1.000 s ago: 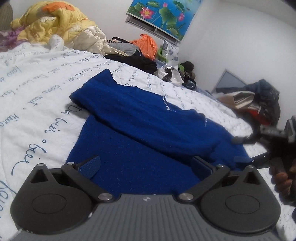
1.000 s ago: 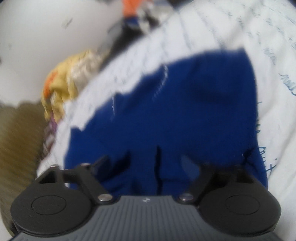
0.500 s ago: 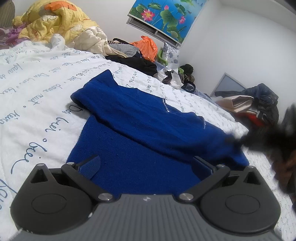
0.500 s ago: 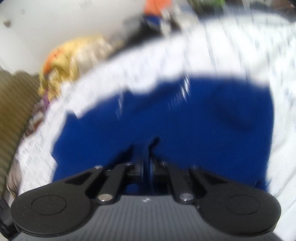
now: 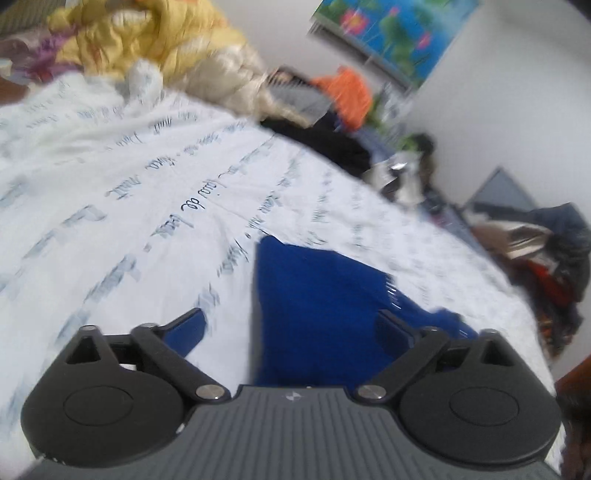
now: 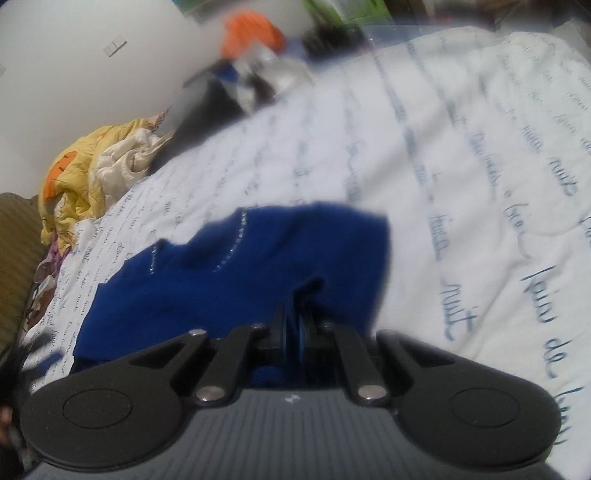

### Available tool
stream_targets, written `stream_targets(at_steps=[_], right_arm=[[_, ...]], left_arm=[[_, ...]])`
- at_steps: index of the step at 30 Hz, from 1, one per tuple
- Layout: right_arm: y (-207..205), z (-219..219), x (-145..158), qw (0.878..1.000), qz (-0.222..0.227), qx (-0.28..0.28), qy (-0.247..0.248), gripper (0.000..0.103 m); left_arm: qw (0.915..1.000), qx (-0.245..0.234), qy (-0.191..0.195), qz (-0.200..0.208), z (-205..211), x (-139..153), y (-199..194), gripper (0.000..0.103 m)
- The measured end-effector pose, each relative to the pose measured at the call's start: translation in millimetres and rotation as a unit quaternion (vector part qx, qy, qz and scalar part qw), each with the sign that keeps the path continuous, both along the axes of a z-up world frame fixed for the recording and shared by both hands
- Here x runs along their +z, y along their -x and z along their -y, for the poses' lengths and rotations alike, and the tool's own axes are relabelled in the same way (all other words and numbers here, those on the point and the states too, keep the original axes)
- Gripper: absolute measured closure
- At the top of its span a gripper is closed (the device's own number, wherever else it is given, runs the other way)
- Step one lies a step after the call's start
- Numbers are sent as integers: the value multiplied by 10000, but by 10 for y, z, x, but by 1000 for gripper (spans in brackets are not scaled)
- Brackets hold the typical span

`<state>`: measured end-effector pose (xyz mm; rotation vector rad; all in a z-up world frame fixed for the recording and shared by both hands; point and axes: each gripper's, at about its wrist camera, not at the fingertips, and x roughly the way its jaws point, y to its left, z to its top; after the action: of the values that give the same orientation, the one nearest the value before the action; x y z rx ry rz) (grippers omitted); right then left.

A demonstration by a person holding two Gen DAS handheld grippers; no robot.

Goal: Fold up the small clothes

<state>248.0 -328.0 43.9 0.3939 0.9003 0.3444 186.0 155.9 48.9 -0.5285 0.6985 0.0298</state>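
A blue knit garment (image 5: 325, 306) with a thin line of white stitching lies on the white bedsheet (image 5: 155, 206) printed with script. My left gripper (image 5: 291, 328) hovers over the garment's left edge. Its jaws are closing, still wide apart. The cloth shows between the fingers, but the pads do not press on it. In the right wrist view the same garment (image 6: 240, 266) is bunched up, and my right gripper (image 6: 293, 328) is shut on a fold of its near edge.
A yellow quilt (image 5: 147, 48) is heaped at the head of the bed. Dark clothes (image 5: 325, 144) and an orange bag (image 5: 347, 92) lie along the far edge under a lotus picture (image 5: 391, 29). More clothes (image 5: 554, 258) are piled at the right.
My right gripper has shut on the garment's edge and pulled it along. The left view has swung, so the garment now fills only its lower right. The left jaws have narrowed slightly.
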Motion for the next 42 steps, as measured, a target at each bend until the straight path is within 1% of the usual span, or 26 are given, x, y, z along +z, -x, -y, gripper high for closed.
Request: stream_targets(at_steps=[1,3,4,5,6,9,11,13,14,16,17,19,21,22,25,26,28,29,31,32,33,34,36,39,40,42], right_arm=[[-21,-17,-8,10000,7,2,-18,98],[-70,-64,43,10000,63,-2,-61,98],[-85,-61,67,9999,121,-8,-93,98],[-80,-54,131,9997,220,-29,-96,98],[-87,-45,182,9994,332,-42,-91,98],[-69,5,265,9974,690,-175,135,98],[-122,16,70,9982,455,-160,365,98],[-134,-62,-168,9971,218,-16,730,98],[-76,-70,-174,9966,404,-27,720,97],[-74,-30,-122,9977,253,-187,596,92],[-77,7,-70,9981,203,-273,508,83],[-50,77,91,9965,592,-465,373,65],[-86,61,232,9931,995,-412,463,26],[-168,48,271,9922,1060,-327,569,20],[-522,14,231,9921,767,-198,968,19],[-626,24,172,9921,598,-252,1077,19],[-749,77,29,9923,305,-363,1146,20],[-774,102,-54,9937,126,-372,1053,26],[-720,86,-134,9955,255,-256,879,44],[-703,56,-147,9959,312,-187,832,58],[-721,31,-161,9963,281,-158,792,93],[-759,15,-187,9972,160,-119,719,99],[-748,-22,-138,9960,292,-149,826,99],[-536,75,58,9922,948,-380,715,99],[-504,149,21,9907,970,-560,779,99],[-544,224,-217,9936,543,-671,727,100]], left_arm=[[9997,-85,61,-219,-25,-48,-194,21],[9978,-307,139,-566,-9,-171,-460,38],[9982,-322,-146,-479,62,-166,-497,42],[9970,-443,-347,-532,128,-171,-543,75],[9953,-542,-558,-576,200,-181,-561,93],[9903,-309,-1318,-298,279,-207,-425,92],[9812,-418,-1881,-86,363,-297,-357,91],[9665,-600,-2497,32,521,-281,-288,91],[9620,-657,-2650,84,578,-247,-262,91],[9595,-704,-2708,340,604,-134,-161,88],[9582,-745,-2709,533,615,-60,-118,87],[9562,-821,-2663,893,620,94,-117,63],[9557,-958,-2629,908,625,175,-287,1],[9557,-1034,-2630,826,627,169,-414,0],[9540,-978,-2822,266,563,5,-825,7],[9576,-924,-2730,41,493,-70,-940,13],[9692,-797,-2292,-412,323,-222,-1116,15],[9751,-758,-2006,-571,255,-291,-1164,18],[9806,-706,-1791,-359,226,-335,-1144,22],[9792,-775,-1857,-262,271,-341,-1138,36],[9754,-867,-2020,-163,339,-339,-1136,80],[9716,-923,-2174,-104,400,-328,-1141,99],[9701,-662,-2333,31,437,-248,-1111,96],[9629,-281,-2624,556,392,-125,-912,96],[9619,-333,-2687,368,366,-201,-935,96],[9601,-431,-2763,-10,366,-396,-984,96]])
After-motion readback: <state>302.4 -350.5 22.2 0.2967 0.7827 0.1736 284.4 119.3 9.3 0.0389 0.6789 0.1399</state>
